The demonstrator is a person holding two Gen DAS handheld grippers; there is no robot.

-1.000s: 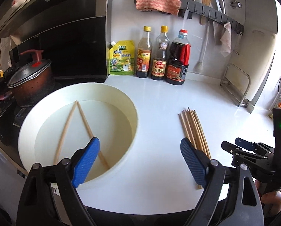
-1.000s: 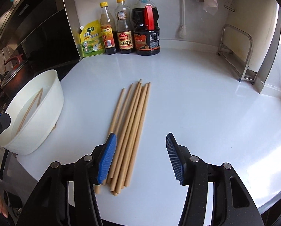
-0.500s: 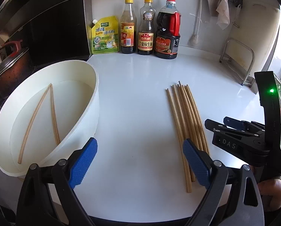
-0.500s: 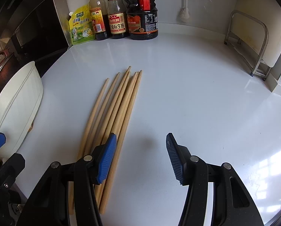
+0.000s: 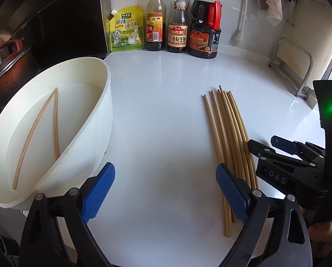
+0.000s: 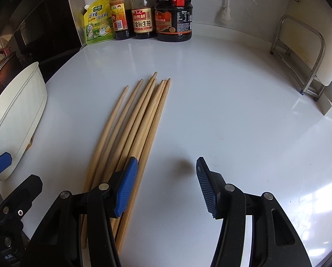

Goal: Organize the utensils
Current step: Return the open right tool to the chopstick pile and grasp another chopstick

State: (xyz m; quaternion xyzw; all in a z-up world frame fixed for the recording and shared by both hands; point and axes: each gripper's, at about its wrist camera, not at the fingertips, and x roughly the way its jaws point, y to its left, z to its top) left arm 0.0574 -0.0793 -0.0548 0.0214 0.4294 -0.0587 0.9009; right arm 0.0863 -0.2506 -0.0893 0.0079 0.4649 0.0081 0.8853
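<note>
Several wooden chopsticks point(image 5: 227, 129) lie side by side on the white counter; they also show in the right wrist view point(image 6: 134, 129). A white basin point(image 5: 99, 120) at the left holds two chopsticks point(image 5: 54, 120); its wall shows in the right wrist view point(image 6: 17, 115). My left gripper point(image 5: 166, 191) is open and empty between the basin and the bundle. My right gripper point(image 6: 166, 184) is open and empty, its left finger over the bundle's near end. The right gripper also shows in the left wrist view point(image 5: 288, 155), just right of the bundle.
A yellow seasoning pouch point(image 5: 126, 29) and three dark sauce bottles point(image 5: 177, 20) stand against the back wall. A metal rack point(image 5: 292, 66) stands at the right. A covered pot point(image 5: 8, 69) sits on the stove left of the basin. A brush point(image 5: 239, 35) hangs on the wall.
My left gripper has swung right, away from over the basin toward the bundle. My right gripper has moved forward and lower, so the chopsticks look closer. Both stay open.
</note>
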